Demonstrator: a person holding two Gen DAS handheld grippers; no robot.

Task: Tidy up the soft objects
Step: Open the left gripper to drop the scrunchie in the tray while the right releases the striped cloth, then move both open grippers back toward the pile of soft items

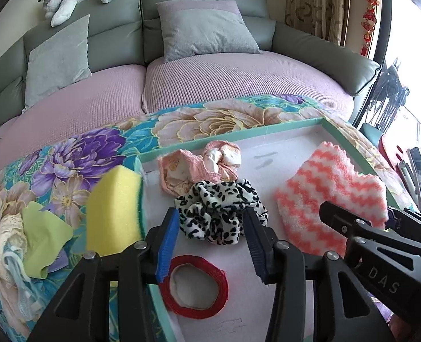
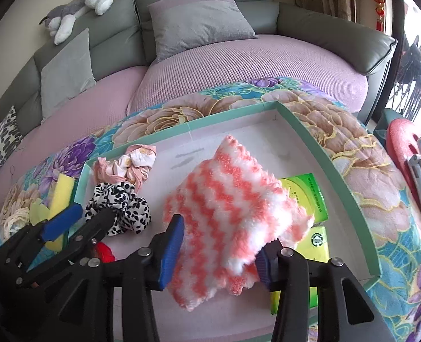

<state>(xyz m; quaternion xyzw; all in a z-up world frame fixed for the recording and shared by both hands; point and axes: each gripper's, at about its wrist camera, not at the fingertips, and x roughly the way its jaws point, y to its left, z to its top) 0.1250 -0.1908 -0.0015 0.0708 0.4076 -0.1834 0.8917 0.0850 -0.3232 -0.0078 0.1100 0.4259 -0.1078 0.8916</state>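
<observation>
The right gripper [image 2: 219,245] has its fingers spread on either side of the pink-and-white zigzag cloth [image 2: 233,213], which lies inside the green-edged tray [image 2: 310,131] on top of some green packets [image 2: 307,196]. The cloth looks draped against the right finger, though whether it is truly gripped cannot be told. The left gripper [image 1: 212,240] hovers with its fingers spread too, framing the leopard-print scrunchie [image 1: 222,213], with a red ring of ribbon [image 1: 194,287] just below it and a crumpled pink garment [image 1: 199,165] beyond. To do this step well, the right gripper would likely need to close low on a thick fold of the cloth — not on a fringe edge — so that it lifts whole without dragging the packets. Outside the tray on the floral blanket [image 1: 210,116], a yellow sponge [image 1: 113,213] and a green cloth [image 1: 45,236] probably wait their turn.
</observation>
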